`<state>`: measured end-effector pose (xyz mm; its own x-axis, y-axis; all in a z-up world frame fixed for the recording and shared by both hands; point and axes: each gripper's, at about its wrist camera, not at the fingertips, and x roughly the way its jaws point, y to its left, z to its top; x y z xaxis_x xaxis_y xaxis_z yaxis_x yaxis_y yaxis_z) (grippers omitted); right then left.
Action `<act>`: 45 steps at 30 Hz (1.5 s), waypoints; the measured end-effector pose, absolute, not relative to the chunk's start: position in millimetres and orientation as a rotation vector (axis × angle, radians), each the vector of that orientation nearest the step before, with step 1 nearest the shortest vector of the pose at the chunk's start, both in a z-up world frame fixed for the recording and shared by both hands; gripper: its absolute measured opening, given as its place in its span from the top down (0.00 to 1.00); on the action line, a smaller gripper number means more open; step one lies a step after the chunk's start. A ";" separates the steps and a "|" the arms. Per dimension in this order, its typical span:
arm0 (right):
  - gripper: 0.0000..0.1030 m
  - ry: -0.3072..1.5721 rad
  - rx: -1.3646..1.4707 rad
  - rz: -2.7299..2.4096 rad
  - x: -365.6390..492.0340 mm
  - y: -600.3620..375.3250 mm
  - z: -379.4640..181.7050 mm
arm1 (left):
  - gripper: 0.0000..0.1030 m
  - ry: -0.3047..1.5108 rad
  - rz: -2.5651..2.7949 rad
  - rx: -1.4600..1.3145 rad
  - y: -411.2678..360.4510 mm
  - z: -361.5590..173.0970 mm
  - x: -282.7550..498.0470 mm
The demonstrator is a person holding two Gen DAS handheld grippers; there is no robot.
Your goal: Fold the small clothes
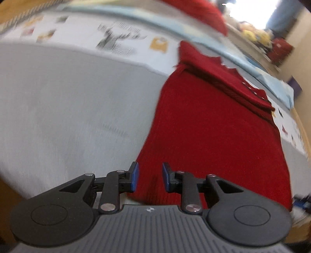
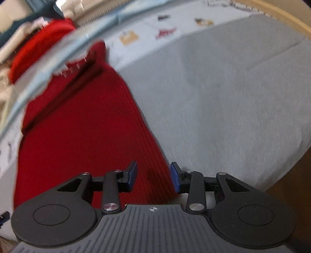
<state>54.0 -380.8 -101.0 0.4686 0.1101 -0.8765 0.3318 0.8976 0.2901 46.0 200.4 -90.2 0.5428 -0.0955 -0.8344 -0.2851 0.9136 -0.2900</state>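
A red knit garment [image 1: 213, 124] lies flat on a grey cloth [image 1: 68, 97], its far end folded over into a darker band [image 1: 223, 77]. My left gripper [image 1: 150, 177] hovers over the garment's near left edge, blue pads apart, nothing pinched between them. In the right wrist view the same red garment [image 2: 87, 124] fills the left half. My right gripper [image 2: 153, 178] hangs above its near right edge, where red meets the grey cloth [image 2: 233, 97], and its jaws are also open. Both views are blurred by motion.
Beyond the grey cloth lies a white sheet with printed pictures [image 1: 120, 40] and a light blue strip [image 1: 155, 21]. Another red cloth [image 1: 204, 15] sits at the back. A wooden rim [image 2: 281, 13] borders the surface. Yellow items [image 1: 254, 35] rest on a far shelf.
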 end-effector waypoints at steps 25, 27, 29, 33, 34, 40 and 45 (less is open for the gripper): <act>0.86 1.092 0.343 -0.059 53.8 -355.8 -110.1 | 0.90 1.010 0.121 -0.280 178.9 -105.6 40.2; 0.94 1.040 0.391 -0.085 50.5 -367.3 -100.4 | 0.91 1.009 0.116 -0.265 173.1 -99.7 40.5; 0.95 1.001 0.464 -0.107 48.4 -383.2 -92.5 | 0.91 1.004 0.111 -0.270 169.4 -90.5 37.1; 0.95 0.996 0.444 -0.110 45.4 -392.8 -90.2 | 0.92 0.995 0.088 -0.314 162.1 -68.9 24.2; 0.95 1.002 0.440 -0.117 44.5 -395.3 -91.0 | 0.92 0.991 0.085 -0.313 160.4 -65.3 20.5; 0.95 1.032 0.398 -0.167 36.2 -399.9 -94.2 | 0.90 1.062 0.072 -0.353 159.4 -84.1 18.4; 0.77 1.127 0.311 -0.140 40.0 -379.1 -110.1 | 0.77 1.108 0.110 -0.433 169.0 -105.9 26.0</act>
<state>40.0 -379.1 -110.1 0.4263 0.0462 -0.9034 0.2657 0.9482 0.1739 26.0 169.0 -105.9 0.4505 -0.1271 -0.8837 -0.2982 0.9115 -0.2831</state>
